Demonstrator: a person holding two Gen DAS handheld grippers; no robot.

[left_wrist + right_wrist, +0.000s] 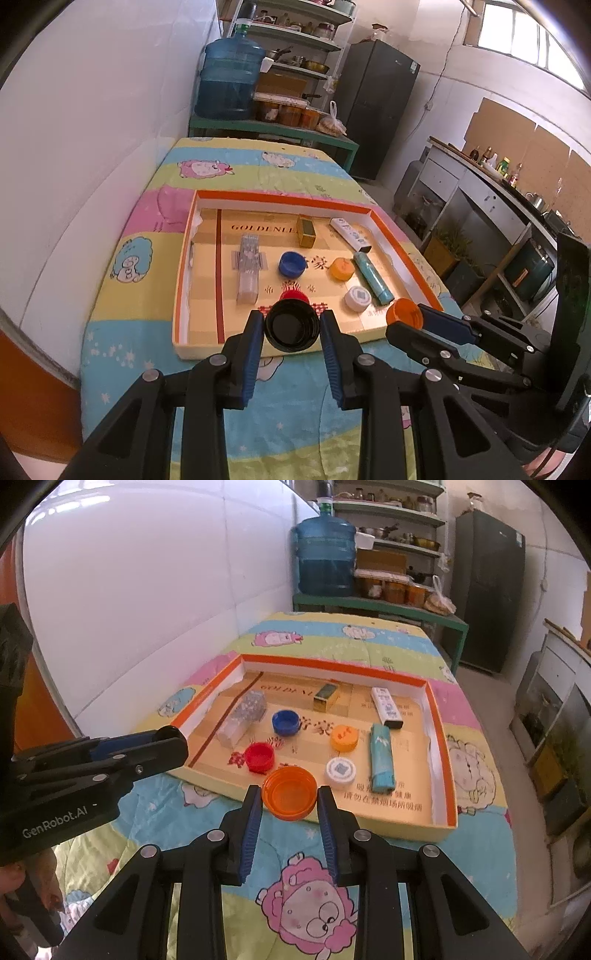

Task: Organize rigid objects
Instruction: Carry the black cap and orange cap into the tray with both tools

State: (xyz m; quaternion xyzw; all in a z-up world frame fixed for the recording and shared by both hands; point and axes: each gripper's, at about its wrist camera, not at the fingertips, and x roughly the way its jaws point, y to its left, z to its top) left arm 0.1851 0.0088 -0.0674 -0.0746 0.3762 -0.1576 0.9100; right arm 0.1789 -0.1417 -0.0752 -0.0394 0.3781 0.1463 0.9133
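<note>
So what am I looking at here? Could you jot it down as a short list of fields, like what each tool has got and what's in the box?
Setting: table with a cartoon blanket, in a kitchen
Left tool: clamped on a black cap, open side up
Right tool: clamped on an orange cap, open side up
Box: shallow, orange-rimmed
Caps lying in the box: blue, red, orange, white
Also in the box: clear plastic block, gold box, white remote, teal tube

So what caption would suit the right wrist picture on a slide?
Right gripper holds an orange cap over the shallow box of sorted bits.
</note>
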